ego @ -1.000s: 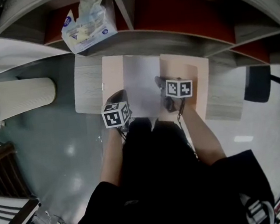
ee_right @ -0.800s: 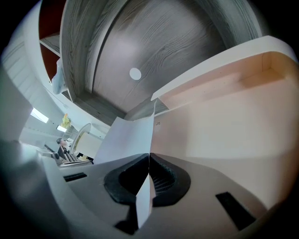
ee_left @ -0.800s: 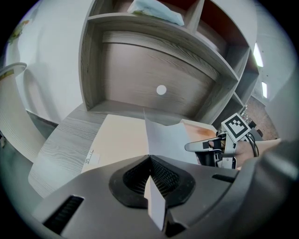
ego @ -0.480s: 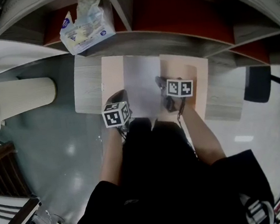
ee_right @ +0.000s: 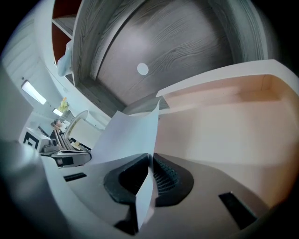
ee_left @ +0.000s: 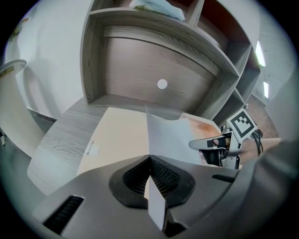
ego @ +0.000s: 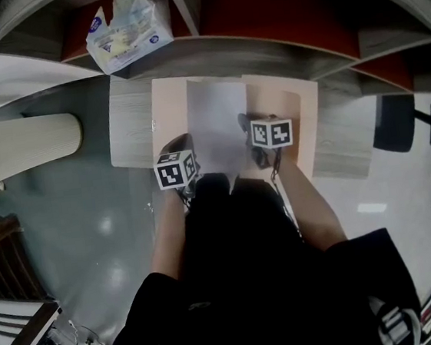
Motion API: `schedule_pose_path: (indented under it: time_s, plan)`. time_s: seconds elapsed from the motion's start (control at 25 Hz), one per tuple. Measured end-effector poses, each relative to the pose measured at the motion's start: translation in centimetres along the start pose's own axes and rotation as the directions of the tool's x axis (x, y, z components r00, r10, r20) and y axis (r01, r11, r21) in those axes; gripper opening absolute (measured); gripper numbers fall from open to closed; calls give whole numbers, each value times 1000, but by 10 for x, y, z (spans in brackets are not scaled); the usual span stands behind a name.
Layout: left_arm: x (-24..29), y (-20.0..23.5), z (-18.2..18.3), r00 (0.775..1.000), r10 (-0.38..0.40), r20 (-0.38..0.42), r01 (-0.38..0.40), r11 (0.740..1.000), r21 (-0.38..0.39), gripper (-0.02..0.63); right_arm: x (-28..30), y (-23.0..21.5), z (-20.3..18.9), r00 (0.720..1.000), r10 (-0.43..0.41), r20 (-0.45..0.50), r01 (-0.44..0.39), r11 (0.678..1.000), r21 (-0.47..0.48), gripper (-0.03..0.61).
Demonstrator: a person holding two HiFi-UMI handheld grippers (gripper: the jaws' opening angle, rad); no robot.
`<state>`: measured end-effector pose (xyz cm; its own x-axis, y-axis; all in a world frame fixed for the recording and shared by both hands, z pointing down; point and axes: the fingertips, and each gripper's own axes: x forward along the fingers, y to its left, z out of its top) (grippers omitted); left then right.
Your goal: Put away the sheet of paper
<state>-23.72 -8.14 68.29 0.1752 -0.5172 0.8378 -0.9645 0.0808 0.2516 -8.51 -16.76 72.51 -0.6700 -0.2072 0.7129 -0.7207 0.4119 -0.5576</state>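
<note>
We see the shallow beige box (ego: 305,107) open from above, its middle covered by the sheet (ego: 214,122). Beyond, the shelf unit (ego: 263,50) blocks; left bay part-filled by a tissue pack (ego: 126,35). A ribbed bin (ego: 35,146) stands left, well apart.

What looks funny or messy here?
The sheet of paper isn't flat: pinched at its near edge by the left claw and right claw, it bends and stands up above the peach tray.
</note>
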Motion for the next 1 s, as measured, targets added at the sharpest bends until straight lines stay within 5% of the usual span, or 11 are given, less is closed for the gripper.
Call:
schedule_pose_path:
  time_s: [0.12,0.24,0.48,0.64,0.8,1.0]
  plan:
    - [3,0,-4,1000,-8,-6,8,1000,-21,45,-3,-5,0,999,-40,2,40,999,-35,28]
    - [8,1,-7,1000,-20,-5,20,997,-77,46,-8,-9,5,997,-72,17,73,995,-61,166]
    - [15,-5,-10,999,-40,3,40,994,-105,45,-25,-15,20,980,-178,87,190,968,-165,212]
    - [16,-6,-10,999,-35,5,36,994,-107,46,-43,-16,27,958,-225,176,254,953,-168,210]
    - [17,-8,-9,999,-30,15,31,992,-120,46,-53,14,16,972,-137,190,175,964,-202,49]
    - [22,-15,-14,998,-56,9,56,981,-184,46,-47,40,-10,989,-67,130,101,957,-273,28]
